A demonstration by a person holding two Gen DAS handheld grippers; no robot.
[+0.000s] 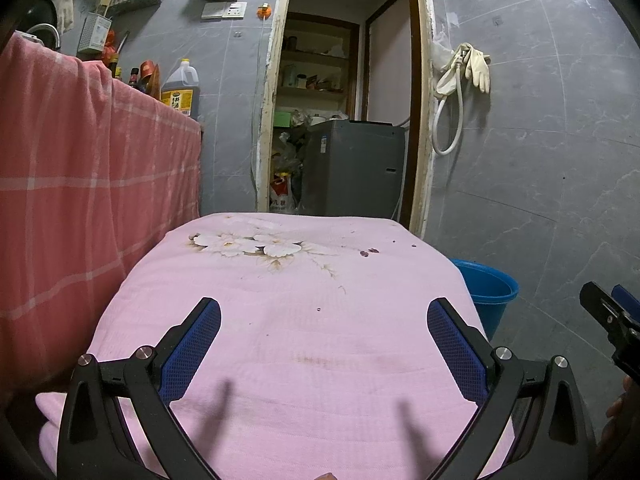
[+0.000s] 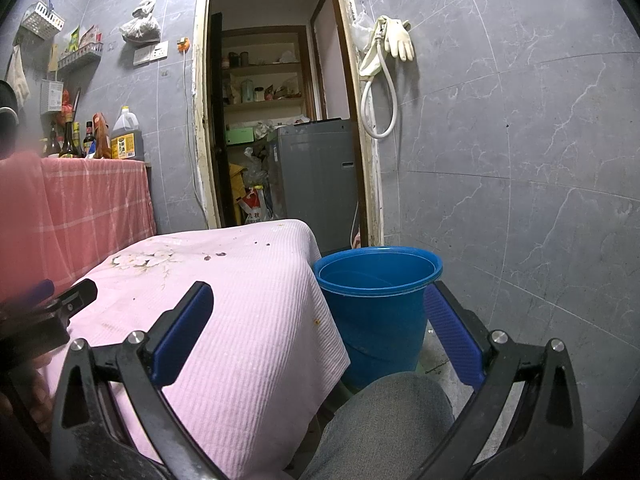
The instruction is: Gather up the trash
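A table under a pink floral cloth [image 1: 304,320] fills the centre and bottom of the left wrist view, with a few small dark scraps [image 1: 365,253] lying on its far right part, and a blue bucket [image 2: 378,312] stands on the floor just beside the table's right edge. The left gripper [image 1: 324,344] hovers over the cloth, fingers spread wide and empty. The right gripper [image 2: 318,336] is likewise wide apart, holding nothing, low in the frame in front of the bucket

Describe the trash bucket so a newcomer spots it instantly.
Start at the table draped in a pink cloth. On the floor at its right side, before the grey tiled wall, stands the blue bucket. It is the only round, open-topped plastic container there, and vivid blue.
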